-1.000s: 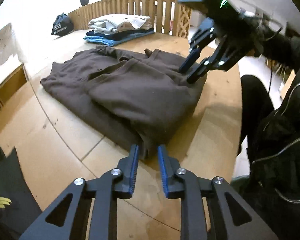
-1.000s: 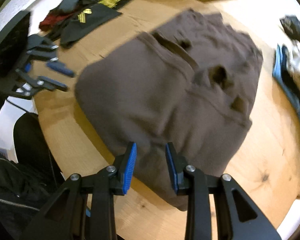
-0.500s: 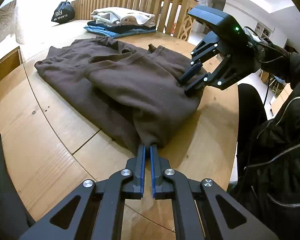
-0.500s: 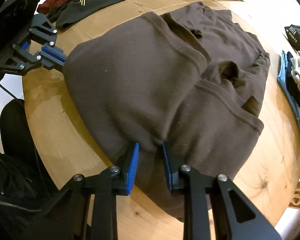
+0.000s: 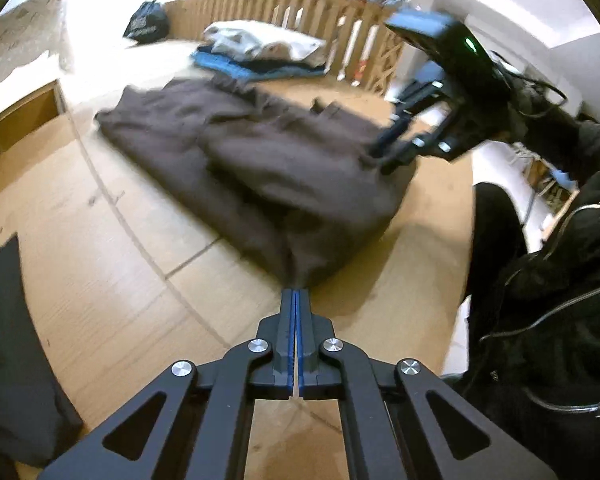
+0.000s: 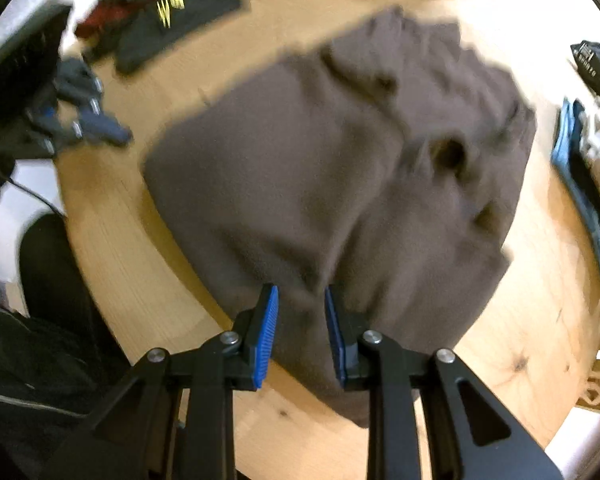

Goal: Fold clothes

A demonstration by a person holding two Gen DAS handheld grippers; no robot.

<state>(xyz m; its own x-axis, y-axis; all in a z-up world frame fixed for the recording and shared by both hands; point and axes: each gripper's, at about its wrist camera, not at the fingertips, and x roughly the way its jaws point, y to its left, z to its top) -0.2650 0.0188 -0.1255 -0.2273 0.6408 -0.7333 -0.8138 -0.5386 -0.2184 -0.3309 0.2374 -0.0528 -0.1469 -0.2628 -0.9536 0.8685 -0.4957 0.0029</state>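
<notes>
A brown garment (image 5: 284, 160), folded over itself, lies on the round wooden table (image 5: 100, 240). My left gripper (image 5: 295, 292) is shut, with its tips at the garment's near corner. In the right wrist view the left gripper (image 6: 124, 134) seems a little apart from that corner, so no pinch shows. My right gripper (image 6: 300, 292) is closed on the garment's (image 6: 320, 152) near edge, with bunched cloth filling the gap between its blue pads (image 6: 269, 320). In the left wrist view the right gripper (image 5: 384, 156) digs into the cloth's right side.
A stack of folded clothes (image 5: 260, 52) lies at the table's far side by a wooden railing (image 5: 300, 8), with a black bag (image 5: 146, 24) nearby. Dark loose clothes (image 6: 172, 12) lie beyond the left gripper. A person in a black jacket (image 5: 560, 300) stands at the table's edge.
The left jaws went from apart to fully shut at the garment's corner. The right pads drew closer with cloth between them. Both views are now blurred by motion.
</notes>
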